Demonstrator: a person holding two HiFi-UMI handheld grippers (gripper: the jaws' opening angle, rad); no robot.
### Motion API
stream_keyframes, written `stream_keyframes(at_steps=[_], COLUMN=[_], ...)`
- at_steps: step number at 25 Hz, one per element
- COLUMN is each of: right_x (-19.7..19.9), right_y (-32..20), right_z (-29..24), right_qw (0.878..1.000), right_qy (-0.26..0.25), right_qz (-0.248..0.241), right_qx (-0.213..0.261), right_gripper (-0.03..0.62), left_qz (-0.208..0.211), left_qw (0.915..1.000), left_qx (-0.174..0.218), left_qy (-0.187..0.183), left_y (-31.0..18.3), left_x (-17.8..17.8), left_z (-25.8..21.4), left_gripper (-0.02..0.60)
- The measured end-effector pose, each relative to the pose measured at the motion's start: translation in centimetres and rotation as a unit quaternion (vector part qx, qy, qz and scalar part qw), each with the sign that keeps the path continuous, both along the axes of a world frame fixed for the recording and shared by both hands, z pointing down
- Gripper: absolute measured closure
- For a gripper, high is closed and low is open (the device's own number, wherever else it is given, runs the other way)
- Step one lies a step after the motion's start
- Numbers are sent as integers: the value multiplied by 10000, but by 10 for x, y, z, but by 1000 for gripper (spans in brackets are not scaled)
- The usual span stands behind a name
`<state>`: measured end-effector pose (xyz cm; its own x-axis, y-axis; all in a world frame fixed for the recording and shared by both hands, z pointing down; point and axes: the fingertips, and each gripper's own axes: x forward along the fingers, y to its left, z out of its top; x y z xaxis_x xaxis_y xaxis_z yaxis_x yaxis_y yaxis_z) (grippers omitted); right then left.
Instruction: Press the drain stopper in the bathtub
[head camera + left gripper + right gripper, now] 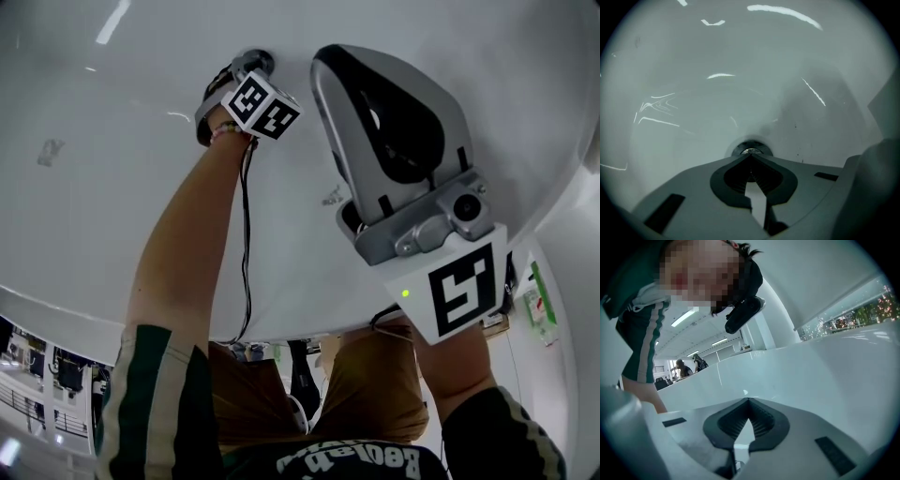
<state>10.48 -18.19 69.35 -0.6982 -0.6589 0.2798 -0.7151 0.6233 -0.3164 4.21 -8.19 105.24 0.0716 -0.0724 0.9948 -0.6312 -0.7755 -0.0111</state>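
At the far end of the tub floor, the drain stopper (pixel 751 151), a round shiny metal disc in a dark ring, is sitting in the glossy white bathtub (pixel 94 187). The left gripper (pixel 751 156) is pointing straight at it, jaws clenched together on nothing, their dark ribbed tips meeting at the stopper's near edge. Nearer and to the right, the right gripper (pixel 749 401) is hanging above the smooth curved tub wall, likewise clenched and empty.

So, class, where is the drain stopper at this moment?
In the left gripper view the drain stopper sits in the floor of the bathtub, centre frame, just beyond the tips of the shut left claw.
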Motion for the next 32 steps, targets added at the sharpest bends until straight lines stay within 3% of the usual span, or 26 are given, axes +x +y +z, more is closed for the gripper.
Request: stream_keyframes(at_steps=[6,12,16,25,32], right_x=[3,4,4,1,-5], right_y=[-2,-6,-5,2,3], right_z=[-2,-3,-1,5,4], right_qw=[9999,9995,9998,9998,9998], right_qy=[-86,-208,-90,19,68], right_qz=[42,164,143,-23,-129], right_qx=[-56,-153,-121,-179,-148], right_gripper=[580,580,580,580,580], left_qz=[126,187,-56,-181,-74], left_qw=[9998,9998,9999,9993,9993], left_qx=[23,57,108,226,237], left_qy=[-146,-53,-12,221,295], left_y=[0,0,-1,2,1], left_x=[-2,-2,-2,-4,-11], left_z=[2,1,0,-8,-15], left_gripper=[578,578,578,578,578])
